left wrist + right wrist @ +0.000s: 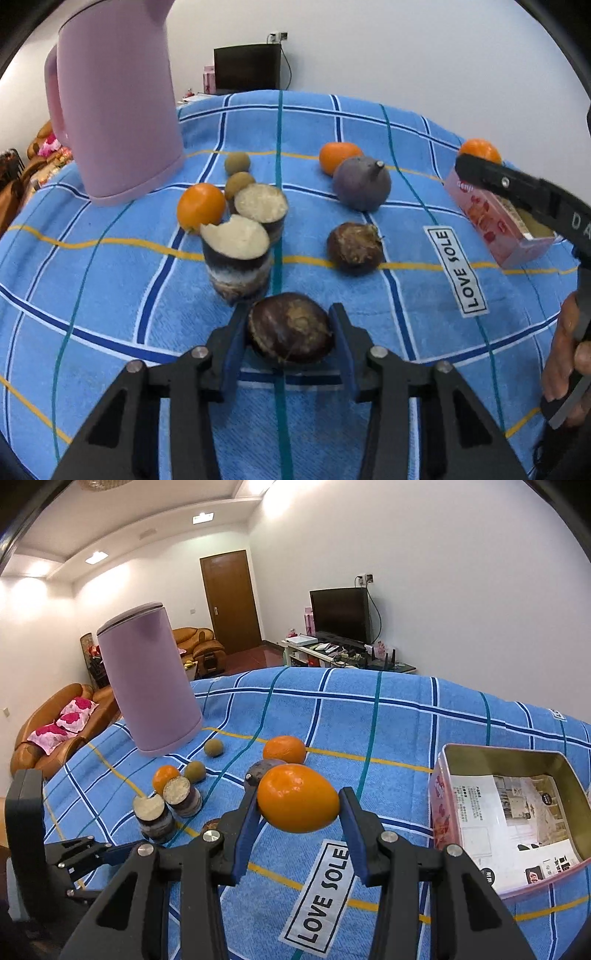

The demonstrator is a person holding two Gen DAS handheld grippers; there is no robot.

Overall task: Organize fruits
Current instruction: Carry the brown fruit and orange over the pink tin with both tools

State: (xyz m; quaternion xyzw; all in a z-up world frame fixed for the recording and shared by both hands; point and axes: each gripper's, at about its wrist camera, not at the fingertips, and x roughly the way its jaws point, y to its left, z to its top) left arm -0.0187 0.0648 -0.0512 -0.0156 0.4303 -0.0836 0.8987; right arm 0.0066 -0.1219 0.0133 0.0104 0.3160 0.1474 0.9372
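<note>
Between the left tongs [290,334], pads at both flanks, the dark brown passion fruit [290,328] sits on the blue checked cloth [110,295]: light, stiff brittle shell, grip mid-girth; right tongs [298,805] clamp a soft mandarin [297,803] aloft near the tin box [509,819].

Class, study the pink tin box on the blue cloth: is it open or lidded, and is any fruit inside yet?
Open and fruitless. The tin box has no lid; only printed paper lines its bottom. The mandarin is outside it, in the right gripper.
</note>
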